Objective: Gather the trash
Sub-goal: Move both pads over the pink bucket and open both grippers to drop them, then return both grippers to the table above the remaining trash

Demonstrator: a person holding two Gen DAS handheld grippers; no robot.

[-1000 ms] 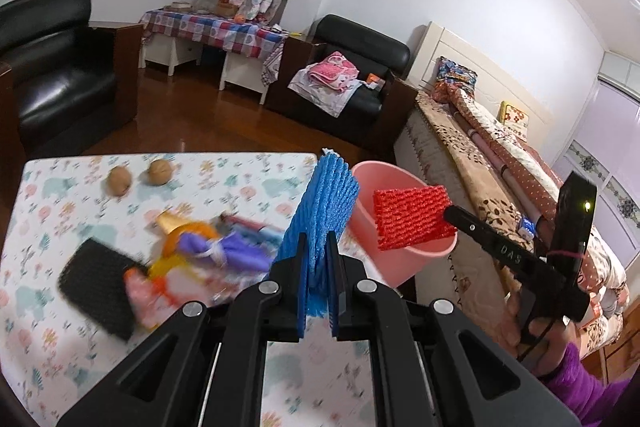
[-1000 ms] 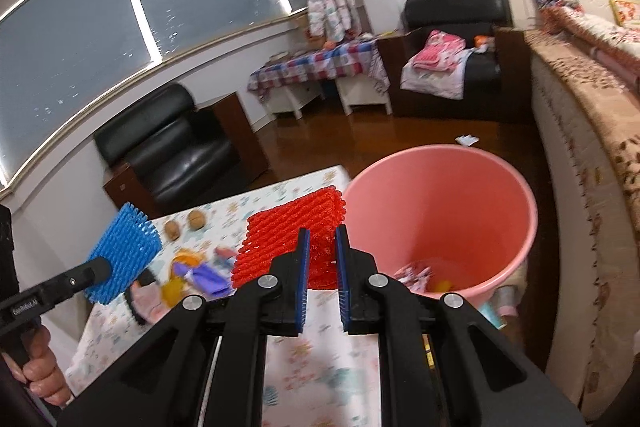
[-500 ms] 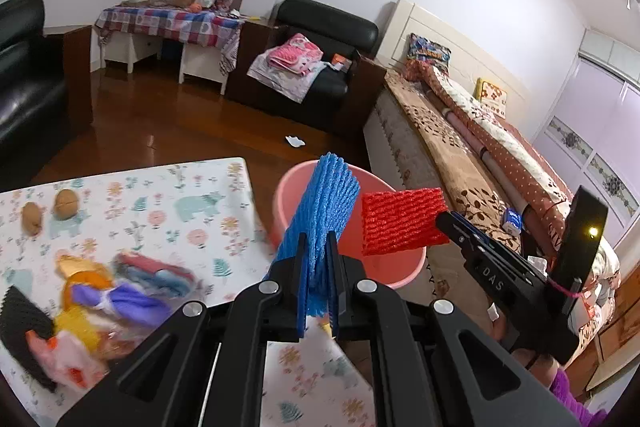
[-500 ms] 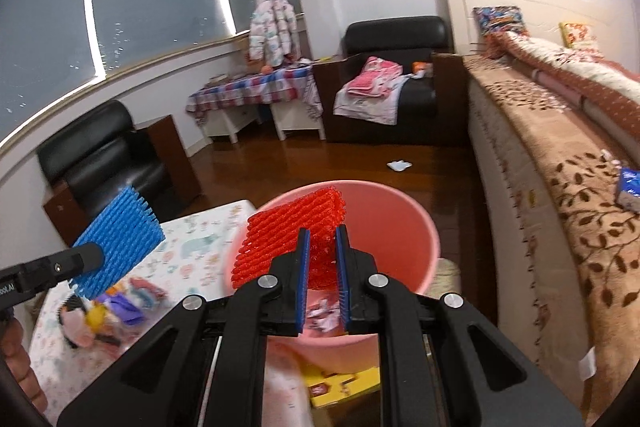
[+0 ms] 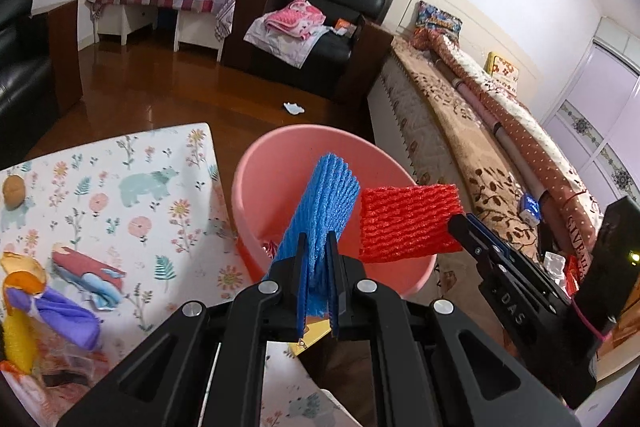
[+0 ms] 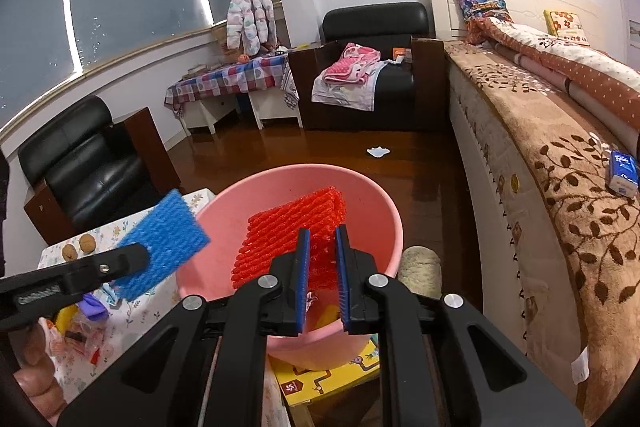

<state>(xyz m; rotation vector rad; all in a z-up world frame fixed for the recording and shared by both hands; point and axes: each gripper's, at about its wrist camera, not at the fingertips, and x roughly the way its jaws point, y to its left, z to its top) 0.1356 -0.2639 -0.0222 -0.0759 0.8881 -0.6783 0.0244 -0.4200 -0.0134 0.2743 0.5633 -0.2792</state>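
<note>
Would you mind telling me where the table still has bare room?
The table is bare between the walnut and the pink bucket. Its near left side is crowded with wrappers.

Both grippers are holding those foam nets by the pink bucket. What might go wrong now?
1. The blue net hangs near the bucket's rim, partly over the table; let go now, it might land outside.
2. The red net and blue net look close together in the left view, so the right gripper and left gripper might bump.
</note>
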